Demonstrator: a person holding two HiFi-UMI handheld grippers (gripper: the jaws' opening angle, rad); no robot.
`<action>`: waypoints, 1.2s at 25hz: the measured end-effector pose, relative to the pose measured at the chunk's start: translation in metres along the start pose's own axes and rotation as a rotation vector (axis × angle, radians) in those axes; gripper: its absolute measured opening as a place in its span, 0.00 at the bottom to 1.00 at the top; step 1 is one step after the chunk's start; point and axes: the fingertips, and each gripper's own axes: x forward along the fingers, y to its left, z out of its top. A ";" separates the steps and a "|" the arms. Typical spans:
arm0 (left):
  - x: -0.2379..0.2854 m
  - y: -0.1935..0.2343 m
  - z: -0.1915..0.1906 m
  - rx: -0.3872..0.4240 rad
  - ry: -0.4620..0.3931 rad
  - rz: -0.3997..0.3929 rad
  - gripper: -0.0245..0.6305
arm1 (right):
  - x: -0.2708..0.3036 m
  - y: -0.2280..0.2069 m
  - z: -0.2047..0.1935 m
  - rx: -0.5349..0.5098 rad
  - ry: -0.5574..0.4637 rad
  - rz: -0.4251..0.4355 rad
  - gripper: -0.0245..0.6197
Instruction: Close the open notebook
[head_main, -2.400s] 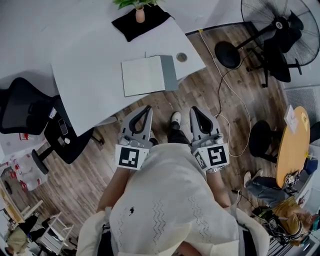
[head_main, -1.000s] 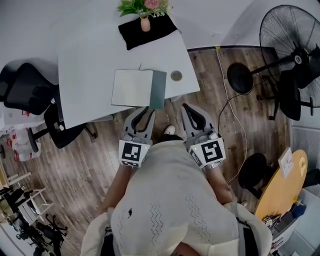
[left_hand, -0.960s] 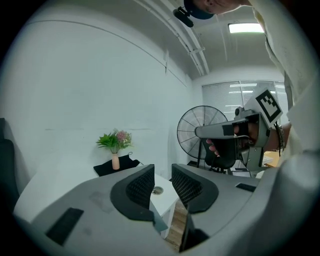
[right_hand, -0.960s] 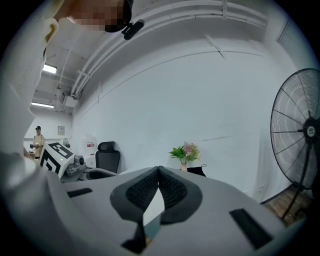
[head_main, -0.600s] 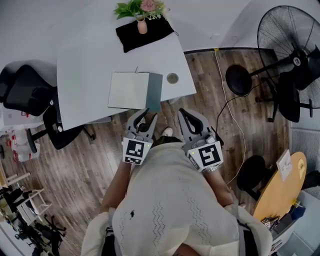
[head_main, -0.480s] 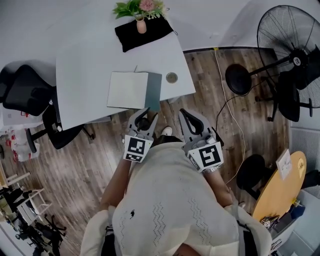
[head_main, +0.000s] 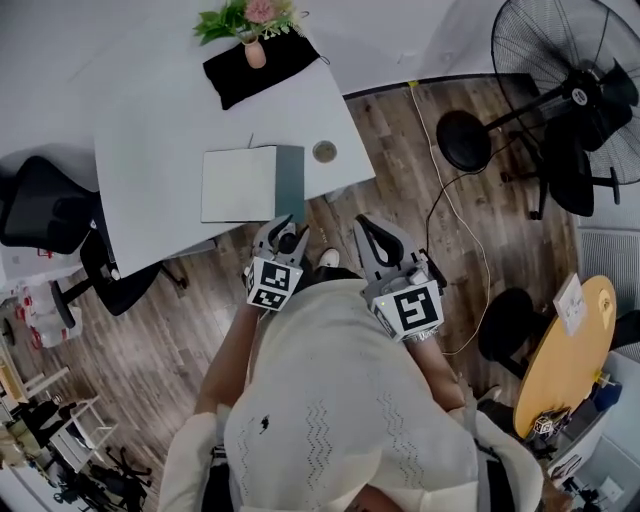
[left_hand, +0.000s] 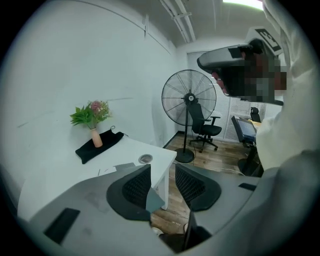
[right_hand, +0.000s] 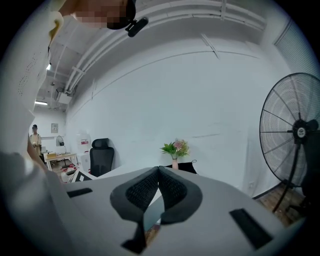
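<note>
now, head view: the left tool (head_main: 287, 232) has dropped towards the desk (head_main: 150, 130). its tip is just beside the near edge of the open notebook (head_main: 245, 184), which lies flat there. left gripper view: its jaws have just been opening, nothing between them, so a reach for the cover seems to be starting. right gripper view: the right tool (right_hand: 158, 176) is clenched and empty.

Head view: high overhead, looking steeply down on the desk (head_main: 150, 130). Both gripper views: low by its edge, facing across, sharing flower vase (left_hand: 96, 138) and fan (left_hand: 189, 97).
</note>
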 end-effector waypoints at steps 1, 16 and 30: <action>0.004 -0.002 -0.003 0.006 0.012 -0.008 0.27 | -0.001 -0.001 -0.001 0.003 0.003 -0.005 0.04; 0.041 -0.011 -0.050 0.065 0.166 -0.067 0.34 | -0.008 -0.011 -0.011 0.015 0.038 -0.066 0.04; 0.065 -0.003 -0.091 0.262 0.322 0.019 0.37 | -0.025 -0.020 -0.022 0.028 0.079 -0.150 0.04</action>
